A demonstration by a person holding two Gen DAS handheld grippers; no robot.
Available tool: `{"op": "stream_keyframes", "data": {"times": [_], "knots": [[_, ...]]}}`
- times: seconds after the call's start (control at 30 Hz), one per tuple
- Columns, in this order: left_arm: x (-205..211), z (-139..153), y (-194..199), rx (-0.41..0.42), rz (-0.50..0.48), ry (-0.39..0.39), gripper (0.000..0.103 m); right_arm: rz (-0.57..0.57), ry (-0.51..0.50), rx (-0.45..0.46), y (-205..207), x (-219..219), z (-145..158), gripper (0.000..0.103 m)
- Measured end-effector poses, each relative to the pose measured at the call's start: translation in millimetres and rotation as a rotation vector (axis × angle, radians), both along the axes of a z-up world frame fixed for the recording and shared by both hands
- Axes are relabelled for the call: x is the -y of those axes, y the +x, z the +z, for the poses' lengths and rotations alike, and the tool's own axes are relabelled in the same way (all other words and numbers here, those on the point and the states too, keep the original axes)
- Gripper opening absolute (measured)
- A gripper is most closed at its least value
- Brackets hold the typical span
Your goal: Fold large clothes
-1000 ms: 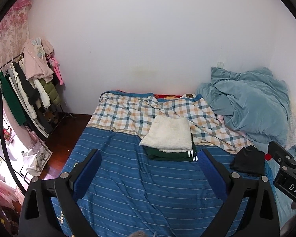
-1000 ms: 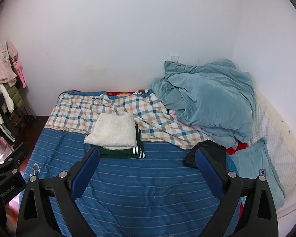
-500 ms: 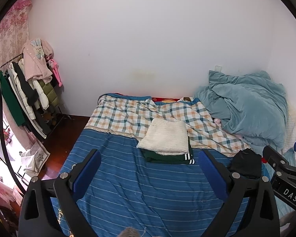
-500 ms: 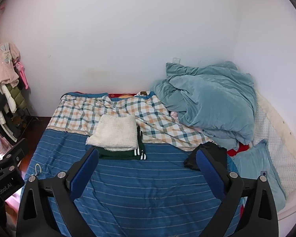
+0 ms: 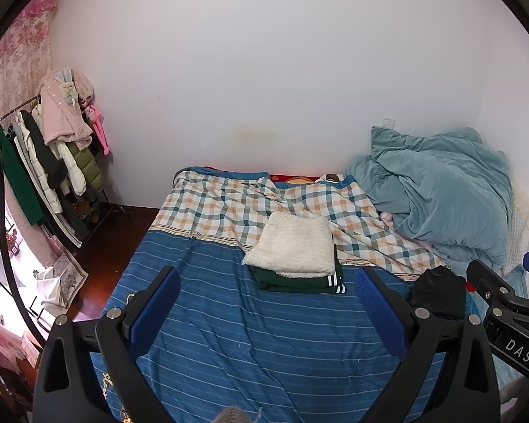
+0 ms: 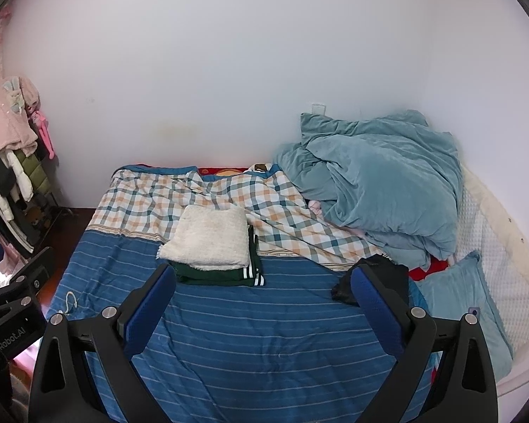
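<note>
We record: left gripper (image 5: 268, 292) and right gripper (image 6: 264, 290) both wide, empty, above the bed (image 6: 250, 338); folded white fleece (image 6: 208, 239) atop green garment (image 6: 222, 276)

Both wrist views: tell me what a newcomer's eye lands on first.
First, the neat stack in the middle of the bed: a folded cream fleece lying on a folded dark green garment. Next, the rumpled teal duvet heaped in the far right corner, with an unfolded black garment below it. Both the left gripper and right gripper hover open and empty.
</note>
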State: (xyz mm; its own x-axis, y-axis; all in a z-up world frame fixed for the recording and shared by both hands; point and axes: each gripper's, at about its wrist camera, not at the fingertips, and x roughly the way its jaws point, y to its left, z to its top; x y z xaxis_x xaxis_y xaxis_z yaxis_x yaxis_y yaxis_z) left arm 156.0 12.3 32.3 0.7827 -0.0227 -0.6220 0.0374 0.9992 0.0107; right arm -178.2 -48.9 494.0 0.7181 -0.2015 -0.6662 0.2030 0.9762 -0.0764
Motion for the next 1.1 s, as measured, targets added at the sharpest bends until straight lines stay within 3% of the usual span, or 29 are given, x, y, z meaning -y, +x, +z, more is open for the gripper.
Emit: {"op": "stream_keyframes", "data": {"times": [1.1], "knots": [[-10.3, -0.8, -7.1, -0.002, 0.004, -0.001, 0.102, 0.029, 0.011, -0.006, 5.5, -1.8, -9.3, 0.101]]}}
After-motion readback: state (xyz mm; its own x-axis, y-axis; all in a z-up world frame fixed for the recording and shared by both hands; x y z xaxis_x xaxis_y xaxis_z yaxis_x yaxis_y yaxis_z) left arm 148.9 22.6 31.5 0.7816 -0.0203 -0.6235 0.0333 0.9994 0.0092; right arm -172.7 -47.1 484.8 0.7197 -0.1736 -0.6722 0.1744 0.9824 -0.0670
